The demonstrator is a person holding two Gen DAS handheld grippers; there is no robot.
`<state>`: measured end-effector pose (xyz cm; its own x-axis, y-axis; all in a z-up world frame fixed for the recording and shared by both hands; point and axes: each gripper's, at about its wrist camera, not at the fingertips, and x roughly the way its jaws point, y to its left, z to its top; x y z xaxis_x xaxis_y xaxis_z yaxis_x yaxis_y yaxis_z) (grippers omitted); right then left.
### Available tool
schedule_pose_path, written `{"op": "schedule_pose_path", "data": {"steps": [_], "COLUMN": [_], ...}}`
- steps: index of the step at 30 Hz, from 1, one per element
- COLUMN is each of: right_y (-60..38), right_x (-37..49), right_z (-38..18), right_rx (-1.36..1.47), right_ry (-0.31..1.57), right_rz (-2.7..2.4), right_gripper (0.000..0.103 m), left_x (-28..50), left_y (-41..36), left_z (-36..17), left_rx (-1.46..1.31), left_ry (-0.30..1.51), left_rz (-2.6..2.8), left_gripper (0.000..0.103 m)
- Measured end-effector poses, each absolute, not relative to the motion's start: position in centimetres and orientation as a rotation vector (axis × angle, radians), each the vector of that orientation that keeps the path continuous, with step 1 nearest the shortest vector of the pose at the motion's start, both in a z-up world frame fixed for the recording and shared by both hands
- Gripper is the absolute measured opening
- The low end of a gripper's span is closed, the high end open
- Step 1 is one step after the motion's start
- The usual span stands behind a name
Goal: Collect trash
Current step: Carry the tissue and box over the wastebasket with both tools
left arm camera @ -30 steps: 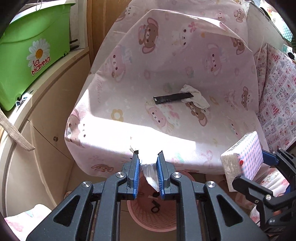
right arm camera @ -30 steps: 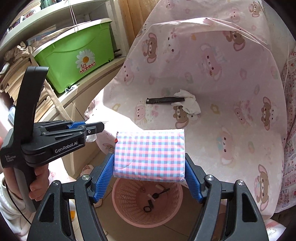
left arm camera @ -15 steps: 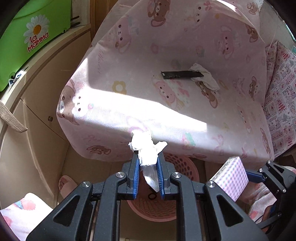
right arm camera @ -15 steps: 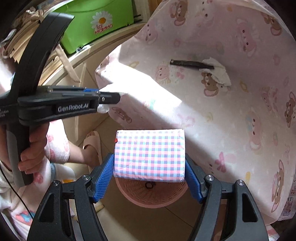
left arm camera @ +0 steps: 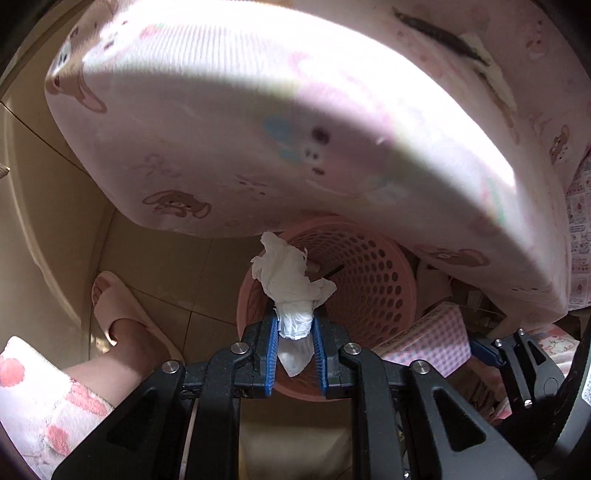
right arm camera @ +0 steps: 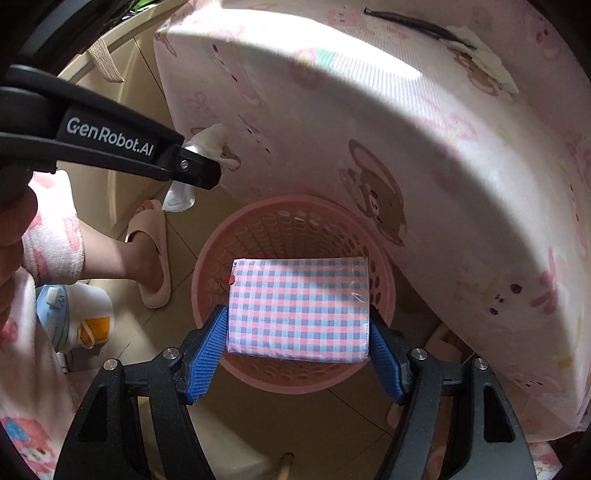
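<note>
Both loads sit over the pink bin under the near edge of the bed: centre each above the opening, then let go, tissue first since it may cling. Left gripper fingers nearly closed, pinching the tissue. Right gripper fingers spread wide, clamping the checked pack; wrapper and another tissue remain far back on the bed.

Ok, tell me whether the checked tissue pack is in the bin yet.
Not yet. The checked tissue pack is clamped in the right tool, above the pink bin.
</note>
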<state>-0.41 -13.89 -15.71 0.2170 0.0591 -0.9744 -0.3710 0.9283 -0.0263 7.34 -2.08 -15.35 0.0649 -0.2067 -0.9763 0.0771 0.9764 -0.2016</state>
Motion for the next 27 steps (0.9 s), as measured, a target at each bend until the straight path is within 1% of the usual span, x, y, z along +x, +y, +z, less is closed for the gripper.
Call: {"op": "schedule_pose_path", "data": {"steps": [4,8,12,19,21,26,27], "right_y": [-14.2,-13.8,-13.9,-14.0,-13.8,-13.6,-13.6], "right_x": [0.0,0.2,0.5,0.7,0.6,0.4,0.4], "right_z": [-18.6,-20.5,-21.5,-21.4,-21.5,-21.5,-21.4], "right_rx": [-0.312,-0.37,-0.37,-0.358,-0.367,-0.375,-0.373], "right_ry": [1.384,1.409,1.431,1.434,1.437,1.435,1.434], "right_rz": [0.263,0.249,0.228,0.221,0.228,0.232,0.23], "right_gripper": [0.074,0.074,0.074,0.074,0.074,0.075,0.075], "left_x": [7.4,7.3,7.2,7.1,7.1,7.2,7.2], "left_y": [-1.9,-1.9,-2.0,-2.4,-2.3,-2.3,-2.3], "left_z": [-19.5,-21.8,-22.6,-23.3,-23.3,-23.1,-23.1], "left_rx": [-0.105,-0.139,-0.101,-0.105,-0.111,-0.123,-0.127], "left_ry": [1.609,1.69,1.701,1.737,1.738,1.73,1.731], "left_rz": [-0.152,-0.148,-0.129,-0.154,-0.158,-0.16,-0.16], "left_gripper": [0.015,0.015,0.016,0.016,0.02,0.027,0.029]}}
